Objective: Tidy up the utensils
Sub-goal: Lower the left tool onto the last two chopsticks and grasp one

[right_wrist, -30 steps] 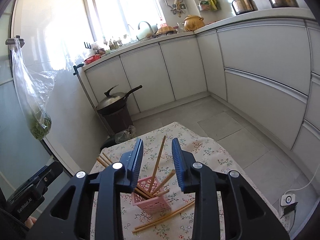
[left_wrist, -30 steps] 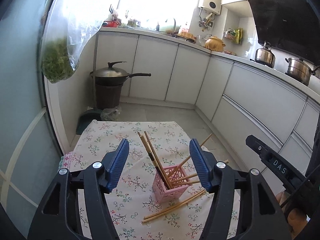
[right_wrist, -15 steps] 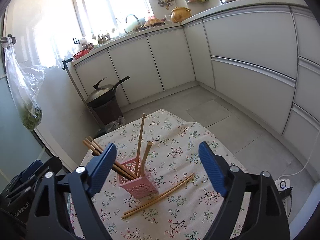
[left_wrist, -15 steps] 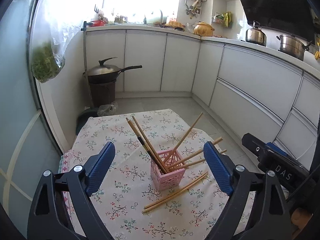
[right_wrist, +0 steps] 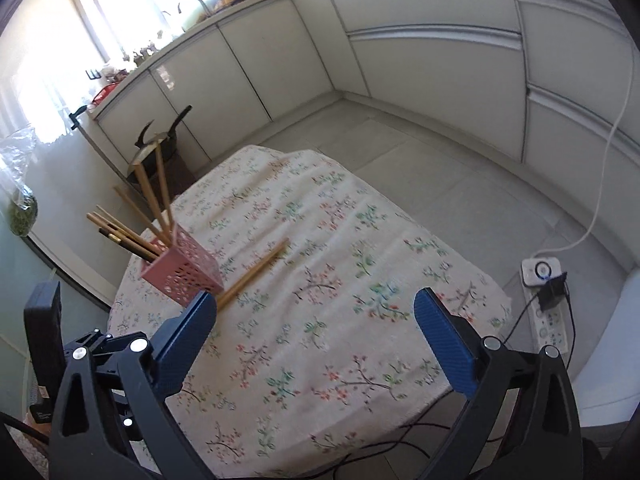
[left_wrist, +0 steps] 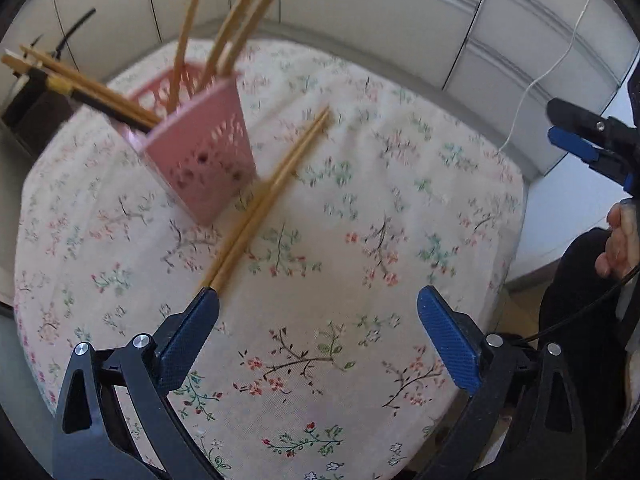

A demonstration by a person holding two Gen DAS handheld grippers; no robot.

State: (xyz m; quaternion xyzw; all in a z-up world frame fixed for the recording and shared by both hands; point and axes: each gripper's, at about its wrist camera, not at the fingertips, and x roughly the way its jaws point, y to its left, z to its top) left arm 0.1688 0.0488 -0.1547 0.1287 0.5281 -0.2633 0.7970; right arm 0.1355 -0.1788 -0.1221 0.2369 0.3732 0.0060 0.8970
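Both grippers hang over a worktop (right_wrist: 360, 360) covered with a floral cloth, and each has its jaws spread wide with nothing between them. The left gripper (left_wrist: 318, 330) is low and close to the cloth; in its own view the tip of its left finger (left_wrist: 188, 336) sits right at the near end of a pair of bamboo chopsticks (left_wrist: 268, 200) that lie side by side on the cloth, though whether it touches them cannot be told. That pair runs diagonally away from the gripper, passing just beside a pink perforated holder (left_wrist: 204, 152). The holder stands on the left part of the worktop and carries several more chopsticks, some leaning out to the left, including a dark-handled pair (left_wrist: 92, 96), and others rising steeply out of the picture. From the right wrist view the right gripper (right_wrist: 316, 316) is higher and farther back, with the pink holder (right_wrist: 184, 272) and the loose pair (right_wrist: 256, 272) ahead of its left finger. At the right edge of the left wrist view the right gripper (left_wrist: 588, 144) shows beside the person's hand (left_wrist: 620, 240). A white power strip (right_wrist: 546, 300) lies on the floor beyond the worktop.
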